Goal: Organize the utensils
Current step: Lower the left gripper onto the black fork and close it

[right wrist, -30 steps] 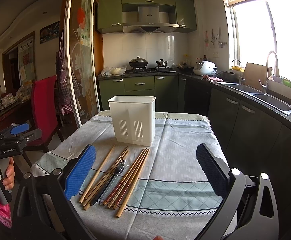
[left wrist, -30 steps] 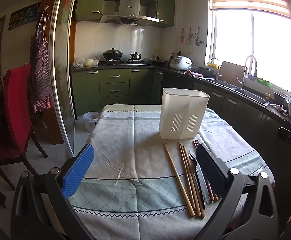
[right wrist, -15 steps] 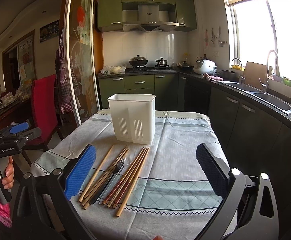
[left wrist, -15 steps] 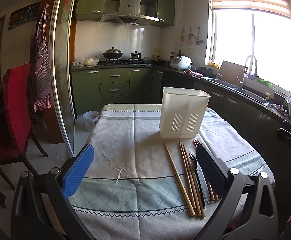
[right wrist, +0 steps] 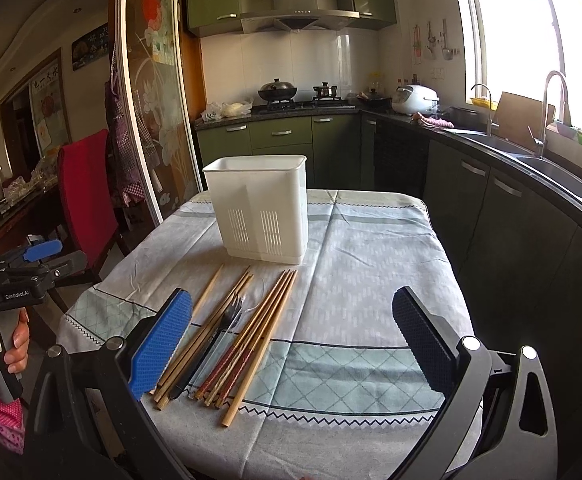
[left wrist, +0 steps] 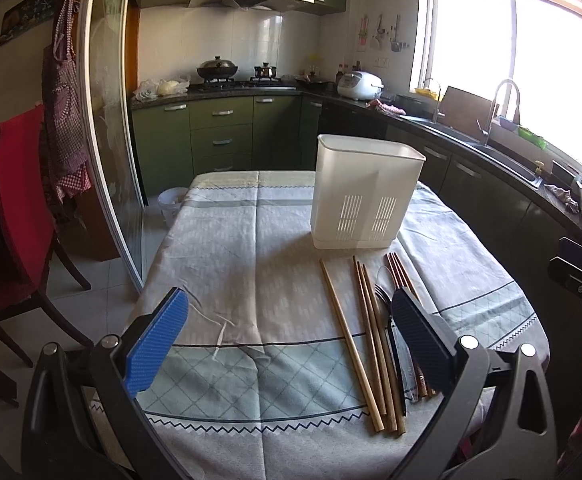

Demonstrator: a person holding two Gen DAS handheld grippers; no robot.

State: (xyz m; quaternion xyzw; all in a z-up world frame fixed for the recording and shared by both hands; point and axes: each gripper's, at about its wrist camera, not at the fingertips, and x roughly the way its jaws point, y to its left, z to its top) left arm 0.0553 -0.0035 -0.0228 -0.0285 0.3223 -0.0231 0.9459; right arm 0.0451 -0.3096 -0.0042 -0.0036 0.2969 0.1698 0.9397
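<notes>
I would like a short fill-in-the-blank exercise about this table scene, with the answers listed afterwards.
1. The white utensil holder stands ____ on the tablecloth.
2. The chopsticks lie ____ the holder, not in it.
3. Among the chopsticks lies one dark ____.
4. The jaws of the left gripper and right gripper are both ____.

Missing words: upright; outside; fork; open

"GenRobot.AI" — white lettering, on the left gripper (right wrist: 19, 276)

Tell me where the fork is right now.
The fork lies flat on the tablecloth among the chopsticks, before the white holder; in the right wrist view it is left of centre.
</notes>
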